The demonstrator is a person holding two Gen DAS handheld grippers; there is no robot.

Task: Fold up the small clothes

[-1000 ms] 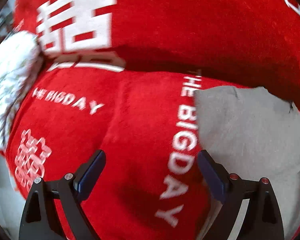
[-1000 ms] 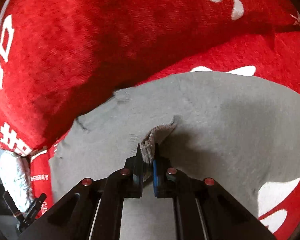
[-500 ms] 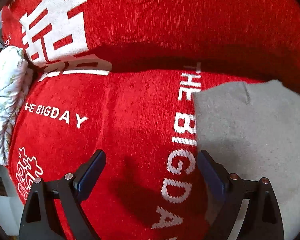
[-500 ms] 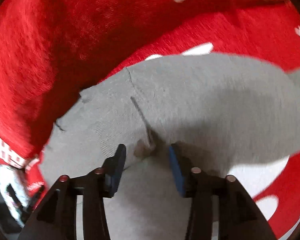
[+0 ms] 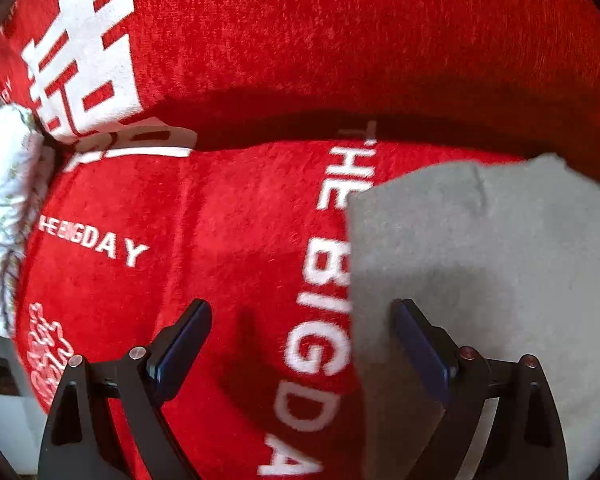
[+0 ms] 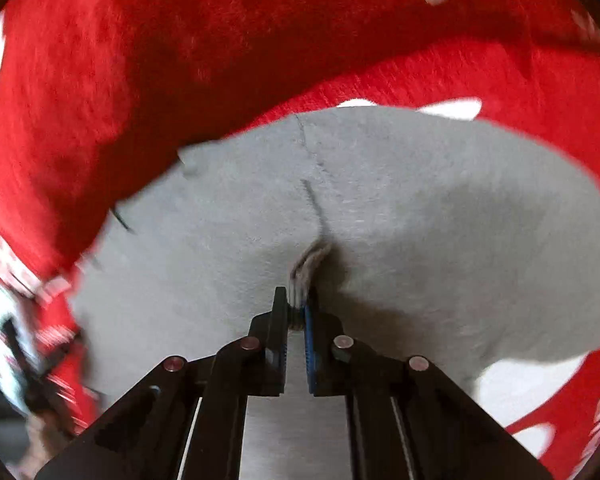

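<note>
On the seat of a red sofa (image 5: 228, 216) printed with white lettering lies a grey garment (image 6: 420, 208), spread fairly flat with its far edge just short of the crease where the seat meets the red backrest (image 5: 340, 32). Near the garment's middle, the right tongs (image 6: 297, 304) are clamped tight on a small pinched-up ridge of its grey knit, and a thin crease runs away from that pinch toward the backrest. Over the garment's left edge hover the left tongs (image 5: 302, 320), spread wide with nothing between them: one blue pad sits above the grey cloth, the other above the bare red seat, and the words "THE BIG DAY" run along the seat just beside that edge. Well away from the garment, at the sofa's far left end, a white patterned cloth (image 5: 4, 208) is bunched against the armrest side.
</note>
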